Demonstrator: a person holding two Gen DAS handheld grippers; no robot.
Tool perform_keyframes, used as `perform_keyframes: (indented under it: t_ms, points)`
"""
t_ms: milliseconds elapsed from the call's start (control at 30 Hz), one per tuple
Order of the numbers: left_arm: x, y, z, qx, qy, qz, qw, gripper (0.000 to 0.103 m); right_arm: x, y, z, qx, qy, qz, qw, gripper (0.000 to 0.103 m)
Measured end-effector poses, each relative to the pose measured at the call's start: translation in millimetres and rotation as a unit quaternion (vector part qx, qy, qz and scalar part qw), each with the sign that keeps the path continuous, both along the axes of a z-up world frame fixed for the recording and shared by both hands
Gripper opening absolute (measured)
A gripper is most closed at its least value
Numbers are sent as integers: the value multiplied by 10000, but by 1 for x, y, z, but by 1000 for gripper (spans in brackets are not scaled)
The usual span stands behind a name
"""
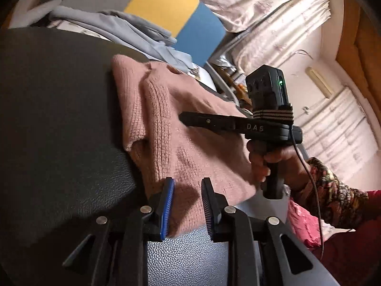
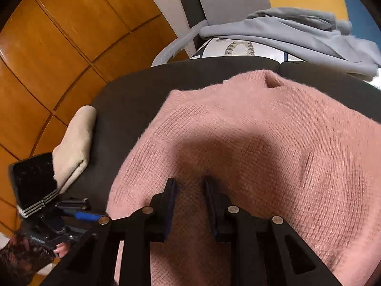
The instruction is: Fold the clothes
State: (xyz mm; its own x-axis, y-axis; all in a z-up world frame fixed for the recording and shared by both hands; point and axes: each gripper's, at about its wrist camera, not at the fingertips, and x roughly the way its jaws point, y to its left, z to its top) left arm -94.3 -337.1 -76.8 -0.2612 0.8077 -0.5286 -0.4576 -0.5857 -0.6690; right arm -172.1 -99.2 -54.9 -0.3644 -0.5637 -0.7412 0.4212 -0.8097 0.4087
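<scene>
A pink knitted sweater (image 1: 171,124) lies partly folded on a dark leather surface (image 1: 59,119); it also fills the right wrist view (image 2: 250,143). My left gripper (image 1: 187,197) is open, its jaws straddling the sweater's near edge with cloth between them. My right gripper (image 2: 189,193) is open and held low over the middle of the sweater; in the left wrist view its fingers (image 1: 202,121) lie over the cloth. The left gripper shows at the lower left of the right wrist view (image 2: 78,211).
A grey-blue garment (image 2: 297,38) lies in a heap at the far edge of the surface (image 2: 133,95), on a patterned white cloth (image 2: 238,47). A folded beige cloth (image 2: 76,140) sits at the left edge. Wooden panels (image 2: 59,47) and curtains (image 1: 273,12) surround.
</scene>
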Motion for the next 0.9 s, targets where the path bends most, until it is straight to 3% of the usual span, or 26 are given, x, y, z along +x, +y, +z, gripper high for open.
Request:
perform_keyframes:
  t_ms: [67, 167, 267, 433, 567, 667, 800, 900]
  points:
    - [-2, 5, 2, -11, 57, -62, 10000, 23, 4, -2, -2, 59, 88, -28, 9999, 24]
    - [-1, 13, 13, -553, 572, 58, 9968, 22, 8, -2, 1, 102, 147, -72, 9998, 24]
    - [-10, -4, 20, -445, 674, 466, 9956, 23, 6, -4, 1, 144, 171, -69, 9997, 24]
    - [-31, -6, -1, -49, -150, 249, 9996, 33, 6, -2, 1, 128, 194, -86, 9997, 24]
    - [-27, 5, -1, 101, -21, -53, 9999, 34, 6, -1, 1, 129, 203, -71, 9997, 24]
    - [-24, 12, -4, 256, -150, -440, 9986, 34, 5, 0, 1, 121, 199, -68, 9997, 24]
    - [-6, 17, -2, -130, -143, -869, 9960, 13, 3, -2, 3, 164, 152, -18, 9997, 24]
    - [16, 18, 9, -456, 195, -1101, 9927, 7, 0, -3, 4, 210, 93, 43, 9997, 24]
